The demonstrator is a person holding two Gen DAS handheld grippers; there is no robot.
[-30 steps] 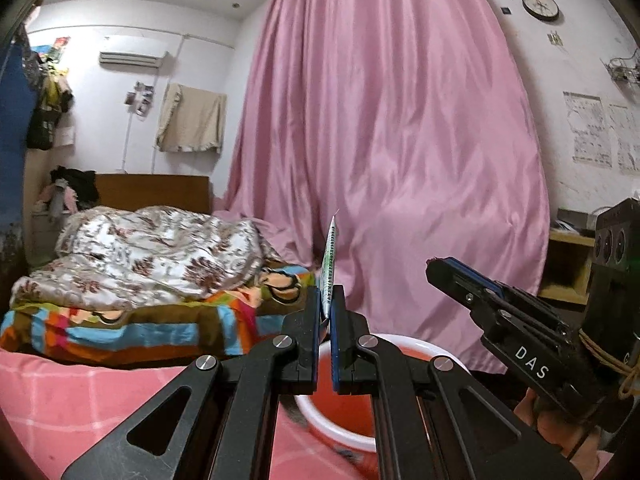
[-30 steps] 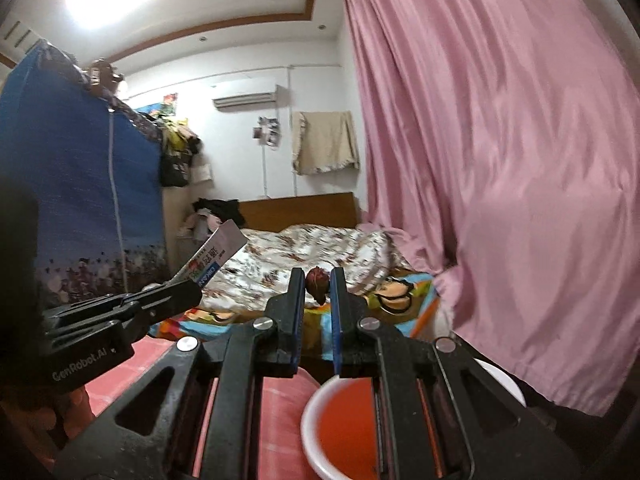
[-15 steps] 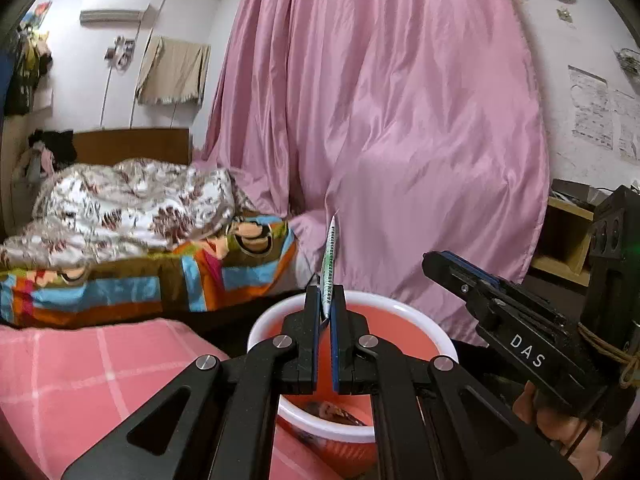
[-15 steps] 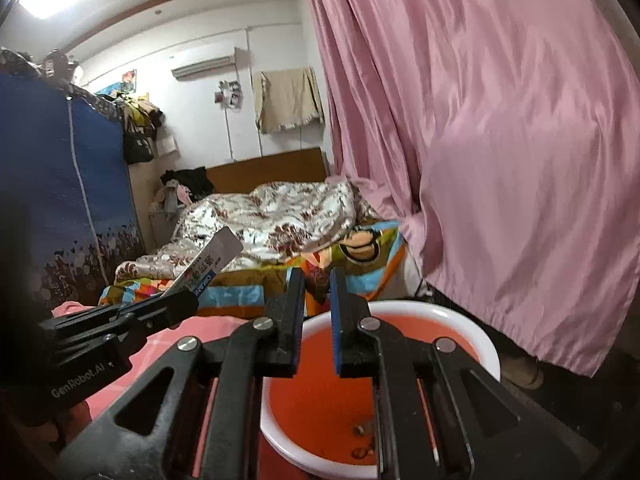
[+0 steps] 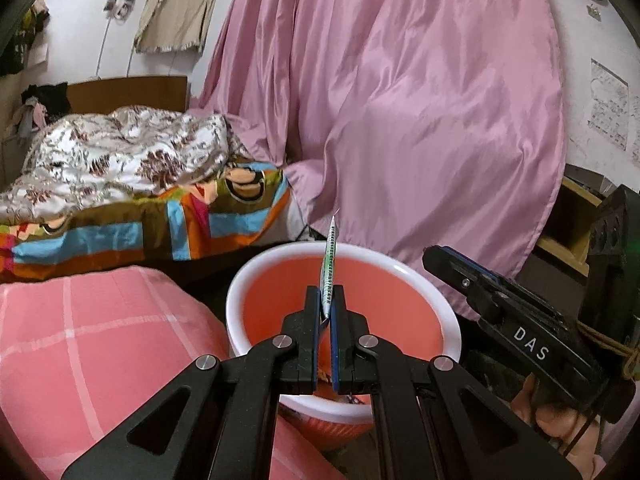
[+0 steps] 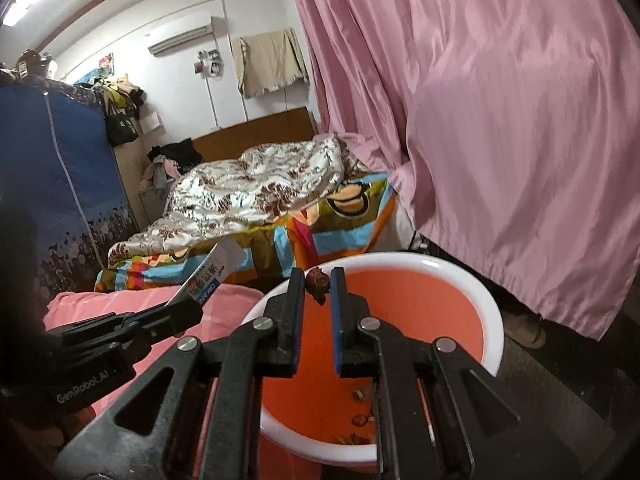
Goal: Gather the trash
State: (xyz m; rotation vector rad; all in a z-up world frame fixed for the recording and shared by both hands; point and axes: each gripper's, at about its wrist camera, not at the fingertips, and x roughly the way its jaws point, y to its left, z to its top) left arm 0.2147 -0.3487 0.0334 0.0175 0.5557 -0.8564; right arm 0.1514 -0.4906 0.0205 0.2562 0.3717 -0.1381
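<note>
My left tongs (image 5: 326, 300) pinch a wrapper (image 5: 329, 268), right tongs (image 6: 318, 284) a brown scrap (image 6: 318, 280), above the bin (image 6: 490, 300); next I release.

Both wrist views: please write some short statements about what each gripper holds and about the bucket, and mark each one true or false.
1. The left gripper is shut on a flat wrapper that stands on edge. True.
2. The right gripper is empty. False: it pinches a small dark brown scrap at its fingertips.
3. The red bucket has a white rim. True.
4. The bucket holds nothing. False: a few small bits of trash lie on its bottom.
5. The wrapper already lies in the bucket. False: it is between the left jaws, above the opening.
6. A pink curtain hangs behind the bucket. True.
</note>
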